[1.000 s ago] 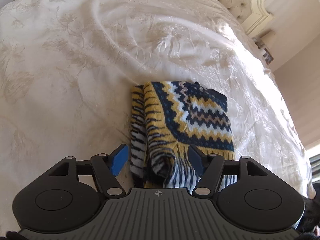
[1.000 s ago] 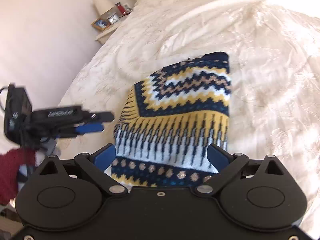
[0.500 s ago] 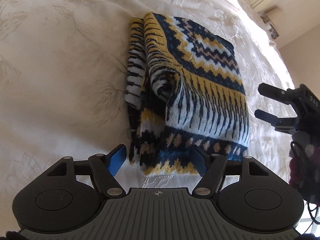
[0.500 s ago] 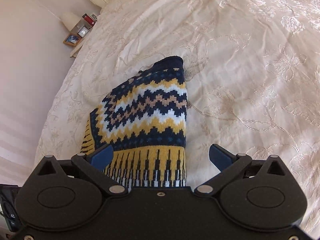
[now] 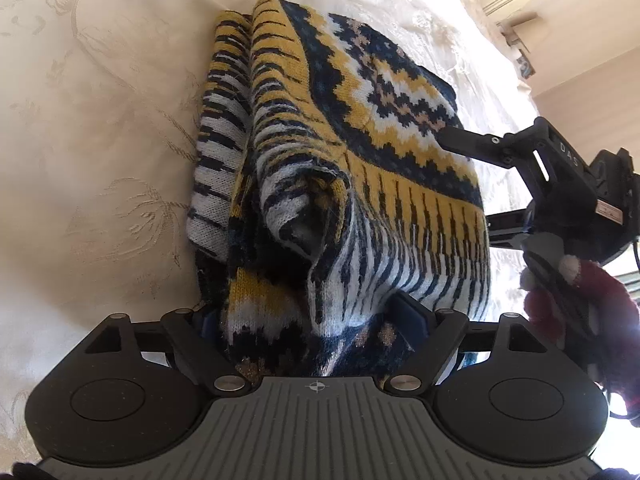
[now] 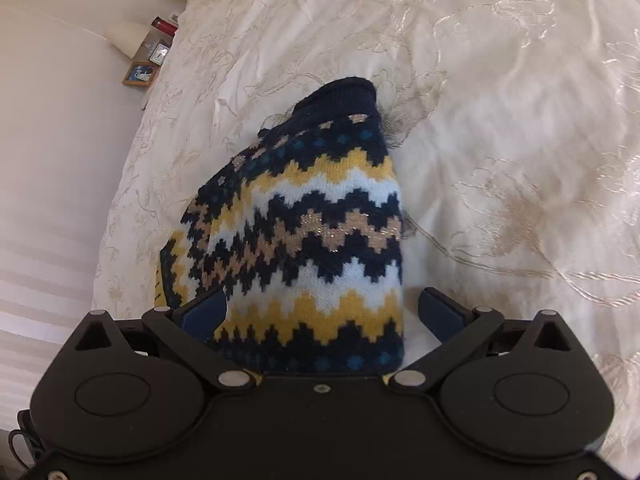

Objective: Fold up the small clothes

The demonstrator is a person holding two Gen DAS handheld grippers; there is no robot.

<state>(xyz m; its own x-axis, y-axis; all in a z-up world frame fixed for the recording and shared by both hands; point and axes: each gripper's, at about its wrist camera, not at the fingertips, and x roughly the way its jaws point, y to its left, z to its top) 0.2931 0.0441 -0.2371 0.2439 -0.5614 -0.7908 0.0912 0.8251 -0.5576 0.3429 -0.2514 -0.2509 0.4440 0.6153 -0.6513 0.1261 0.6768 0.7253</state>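
Folded navy, yellow and white zigzag-knit sweater (image 5: 360, 168) lies on the cream embroidered bedspread (image 5: 100, 140), layers stacked, one loose fold bulging up near its front edge.

Left gripper (image 5: 316, 316): black two-finger claw with blue pads, low over the near end of the sweater. The knit runs right in between the fingers and bunches over them. The left pad is almost buried under fabric; the right pad (image 5: 412, 312) shows partly, with cloth draped against it. The jaws stand fairly wide with the sweater's hem filling the gap. Can't tell whether they are actually pinching it or only straddling it.

Right gripper (image 6: 324, 312): same type, coming in from the sweater's other side. Jaws spread apart. The left blue pad (image 6: 204, 314) sits against or just over the sweater's edge; the right pad (image 6: 440, 312) is clear of the knit, over bare bedspread just beside the fold line. Most of the sweater's width sits between the fingers, with its navy ribbed end pointing away from the claw.

In the left wrist view the right gripper (image 5: 472, 184) reaches in from the right, upper finger over the sweater's far right edge, lower finger beside it. Behind it, a hand in a dark red knitted sleeve (image 5: 576, 304).

A small cluttered bedside shelf (image 6: 150, 56) sits past the bed's edge.
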